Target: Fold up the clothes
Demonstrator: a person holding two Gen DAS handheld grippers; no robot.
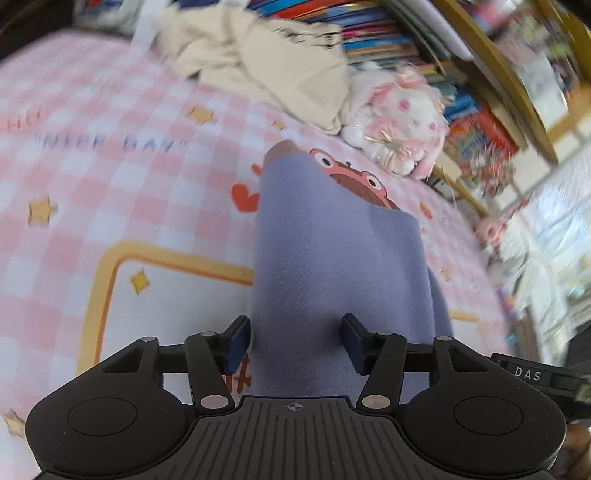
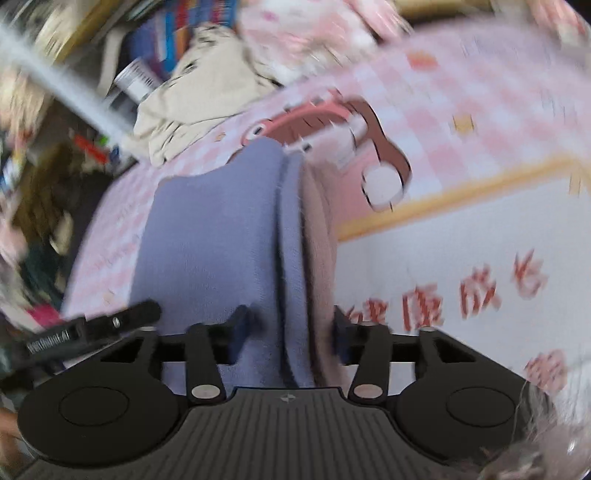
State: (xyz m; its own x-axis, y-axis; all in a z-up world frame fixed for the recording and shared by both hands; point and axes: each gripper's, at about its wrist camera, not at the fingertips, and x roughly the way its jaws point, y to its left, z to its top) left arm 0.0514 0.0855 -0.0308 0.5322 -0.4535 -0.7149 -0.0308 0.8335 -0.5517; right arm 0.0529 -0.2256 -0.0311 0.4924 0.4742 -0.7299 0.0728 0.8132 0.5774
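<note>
Left black two-finger gripper (image 1: 295, 341): jaws spread, blue pads (image 1: 236, 345) each side of a lavender-blue soft knit garment (image 1: 332, 266). Cloth runs between the fingers; whether the pads actually bite it I cannot tell. Garment stretches forward away from the gripper as a long folded strip over the pink-and-white checked cartoon blanket (image 1: 110, 184), its far tip showing a dusty-pink lining. It partly covers a printed pink-brown cartoon animal (image 1: 354, 177).

Left of the strip: yellow-bordered white panel with star prints (image 1: 140, 282), blurred lettering above. Behind the strip: crumpled cream-beige cloth heap (image 1: 266, 70). Right of that: fluffy white-and-pink plush toy (image 1: 399, 118) lying against a wooden bookshelf (image 1: 491, 66), shelves packed with colourful books (image 1: 376, 37).

Right black two-finger gripper (image 2: 288, 332): jaws spread about as wide, same garment (image 2: 207, 236) between them, the folded edge with pink lining standing on its side against the right finger. Grip not clear, frame blurred. The tip of the left gripper (image 2: 122, 317) pokes in from the left edge, just beside the cloth. Beyond the garment: the cream heap (image 2: 199, 88), more books (image 2: 192, 29) far left-centre, blanket (image 2: 480, 96) with red Chinese characters to the right. Grey-white fuzzy stuff at bottom right corner, unidentifiable.
</note>
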